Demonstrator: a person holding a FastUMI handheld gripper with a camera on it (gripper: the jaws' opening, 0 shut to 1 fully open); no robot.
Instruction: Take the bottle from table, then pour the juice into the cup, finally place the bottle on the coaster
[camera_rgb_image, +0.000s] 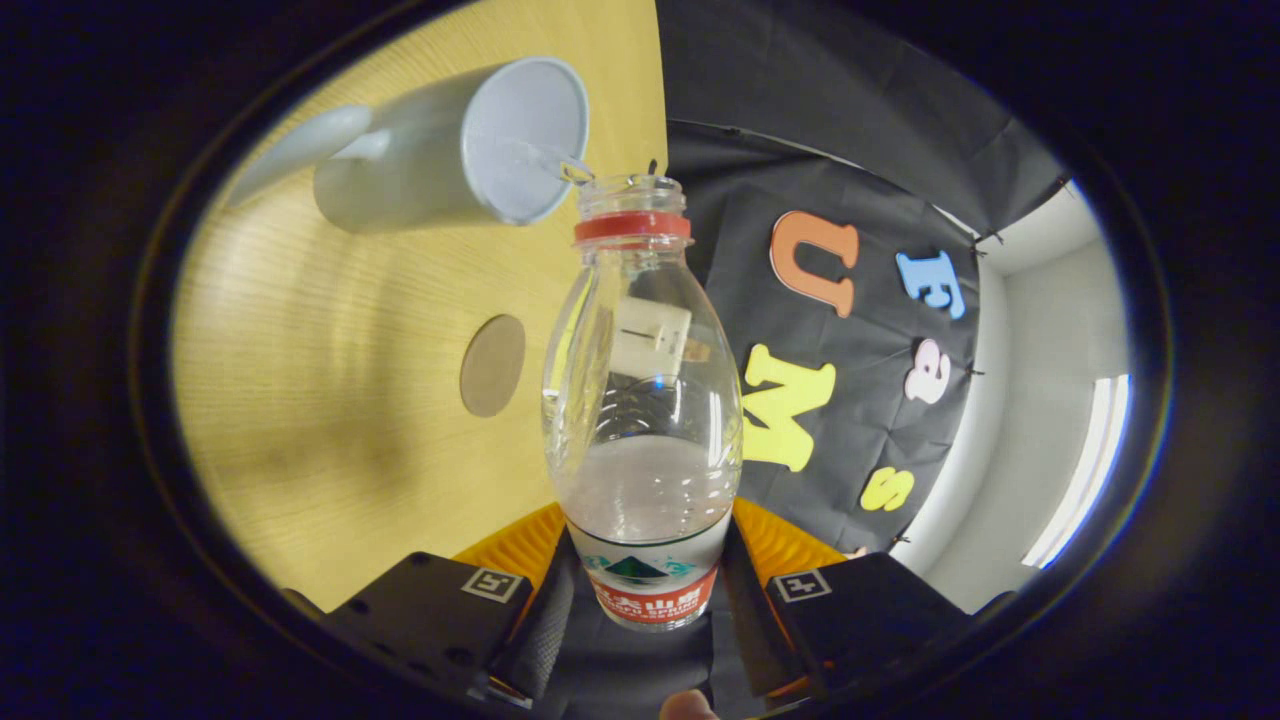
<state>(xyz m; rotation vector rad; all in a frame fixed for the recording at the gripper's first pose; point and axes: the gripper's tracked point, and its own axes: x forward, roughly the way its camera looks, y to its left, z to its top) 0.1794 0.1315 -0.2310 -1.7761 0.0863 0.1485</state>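
While we hold the gripper (645, 600) rolled over onto its side, its two black fingers (440, 605) are clamped on the lower body of the clear plastic bottle with a red neck ring (640, 420), one finger pressing each flank just beside the printed label. We see the bottle reaching straight ahead from between the fingers, cap off, with a cloudy pale liquid pooled in the part nearest the gripper. Its open mouth sits right at the rim of the white ceramic cup with a handle (455, 150), and a thin clear stream crosses from the mouth into the cup's opening. We see the cup standing on the pale wooden tabletop (330, 400), its handle on the side away from the bottle. Between the cup and the fingers, well apart from both, we find the round brown coaster (492, 365) lying flat with nothing on it. Bare wood surrounds the coaster on all sides. Beyond the bottle's neck the tabletop ends at a straight edge against the black cloth wall (800, 100).
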